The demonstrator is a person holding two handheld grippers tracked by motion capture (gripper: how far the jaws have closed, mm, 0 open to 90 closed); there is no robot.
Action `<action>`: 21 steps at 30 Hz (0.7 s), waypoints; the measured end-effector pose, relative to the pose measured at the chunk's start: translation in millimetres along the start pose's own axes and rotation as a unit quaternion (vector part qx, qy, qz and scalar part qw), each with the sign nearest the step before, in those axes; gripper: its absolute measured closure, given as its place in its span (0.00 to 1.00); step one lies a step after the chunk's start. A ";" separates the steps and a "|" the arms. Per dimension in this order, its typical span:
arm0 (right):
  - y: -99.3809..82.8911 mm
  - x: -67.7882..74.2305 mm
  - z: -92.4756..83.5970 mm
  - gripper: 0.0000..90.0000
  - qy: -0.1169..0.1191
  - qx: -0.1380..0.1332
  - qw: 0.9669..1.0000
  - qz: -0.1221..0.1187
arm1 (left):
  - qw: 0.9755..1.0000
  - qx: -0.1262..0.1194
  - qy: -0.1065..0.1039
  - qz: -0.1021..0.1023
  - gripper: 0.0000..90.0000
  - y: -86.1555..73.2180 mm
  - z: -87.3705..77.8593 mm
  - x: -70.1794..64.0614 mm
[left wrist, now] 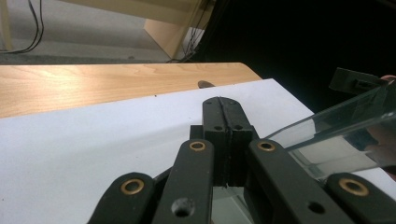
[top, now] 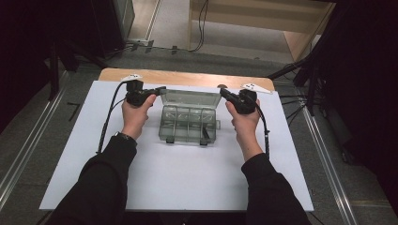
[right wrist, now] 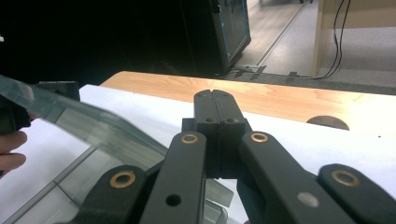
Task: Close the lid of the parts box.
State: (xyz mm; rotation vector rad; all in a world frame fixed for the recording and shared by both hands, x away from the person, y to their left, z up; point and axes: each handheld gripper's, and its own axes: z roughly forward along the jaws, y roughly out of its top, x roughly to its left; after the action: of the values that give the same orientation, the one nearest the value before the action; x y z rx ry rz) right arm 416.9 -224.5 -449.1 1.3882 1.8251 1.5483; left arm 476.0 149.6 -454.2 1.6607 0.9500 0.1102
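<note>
I hold the see-through grey plastic box mid-frame with its lid up, left gripper and right gripper both clenched on nothing, and next I should push the lid down.

Dim surroundings; bright, soft-focus table

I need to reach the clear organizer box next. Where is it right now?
In the high view the clear box sits mid-table on the white sheet, lid raised, between the left gripper and right gripper.

High view looks down and forward over the tabletop; both claw cameras sit low, close, sharing the clear box lid.
</note>
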 end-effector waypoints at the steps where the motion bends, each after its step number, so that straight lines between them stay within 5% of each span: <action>1: -0.5 0.0 -0.7 0.97 -0.001 0.001 1.000 -0.001 | 1.000 0.001 -0.001 0.003 0.99 -0.2 -0.9 -0.7; 21: -13.9 11.9 -15.2 0.97 0.003 -0.003 0.999 -0.034 | 1.000 -0.014 -0.014 0.021 0.99 -12.3 -20.8 -18.6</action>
State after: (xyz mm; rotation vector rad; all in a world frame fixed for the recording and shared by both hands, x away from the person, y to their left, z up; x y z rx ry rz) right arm 393.7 -221.2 -453.1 1.3057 1.8508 1.5237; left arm 446.1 154.2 -450.3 1.6536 0.8896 0.1283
